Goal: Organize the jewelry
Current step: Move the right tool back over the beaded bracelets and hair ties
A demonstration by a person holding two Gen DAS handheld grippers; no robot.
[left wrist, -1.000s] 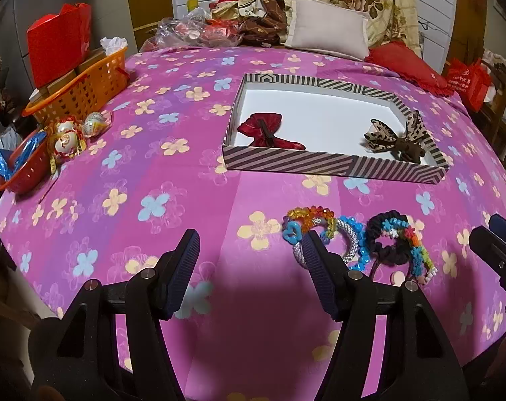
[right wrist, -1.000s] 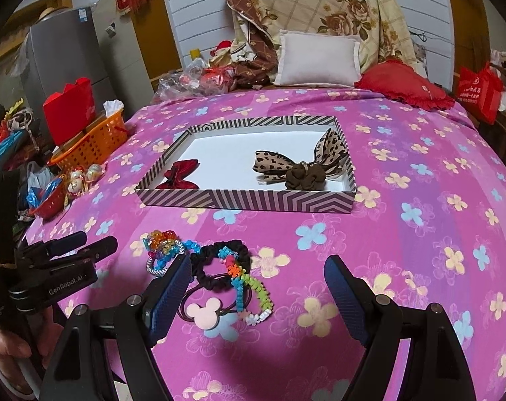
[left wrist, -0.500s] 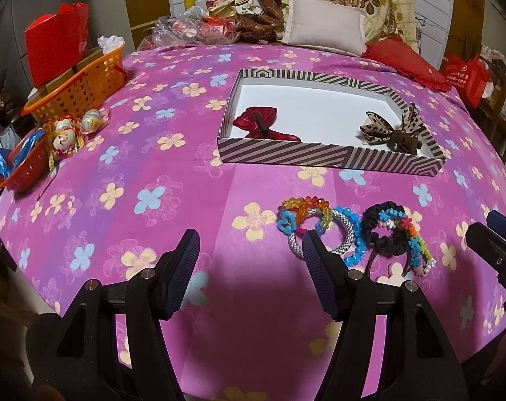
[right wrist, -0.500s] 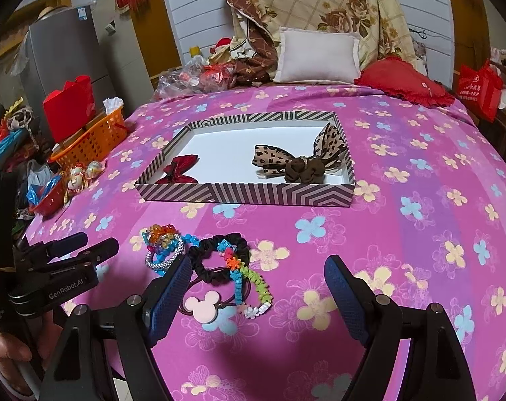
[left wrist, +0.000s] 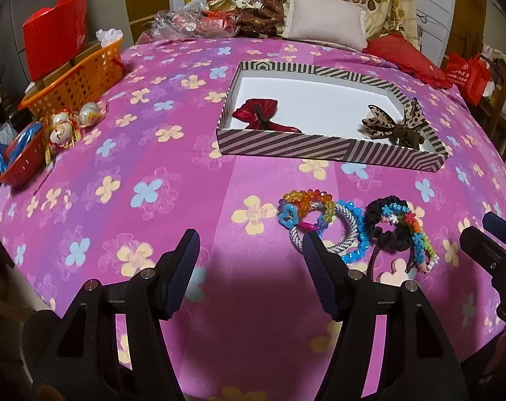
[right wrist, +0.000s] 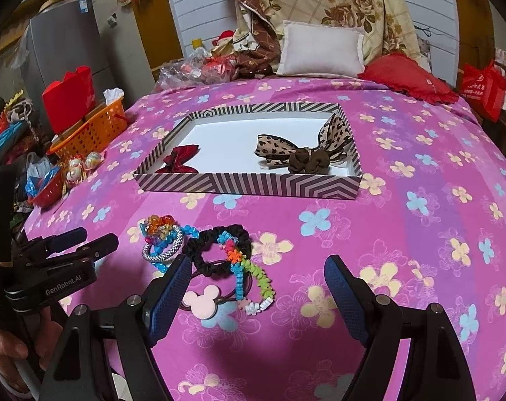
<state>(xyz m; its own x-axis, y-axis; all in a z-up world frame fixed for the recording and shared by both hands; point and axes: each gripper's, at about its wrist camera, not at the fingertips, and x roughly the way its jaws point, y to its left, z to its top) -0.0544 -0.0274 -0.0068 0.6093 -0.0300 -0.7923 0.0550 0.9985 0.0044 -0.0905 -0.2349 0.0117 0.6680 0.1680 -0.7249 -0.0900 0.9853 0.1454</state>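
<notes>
Left tongs (left wrist: 249, 250) are hanging spread, gripping nothing, over the bed's (left wrist: 146, 153) near edge, right finger just at the beaded bracelets (left wrist: 319, 224). Right tongs (right wrist: 258, 279) are also gaping wide and empty, left finger beside the black scrunchie (right wrist: 216, 250) and pink mouse-ear hair tie (right wrist: 201, 302). The jewelry pile is lying near the bed's front edge, apart from the striped box (right wrist: 246, 185). Inside the box, a red bow (right wrist: 179, 162) is sitting at the near left corner and a leopard bow (right wrist: 303, 152) toward the right side.
</notes>
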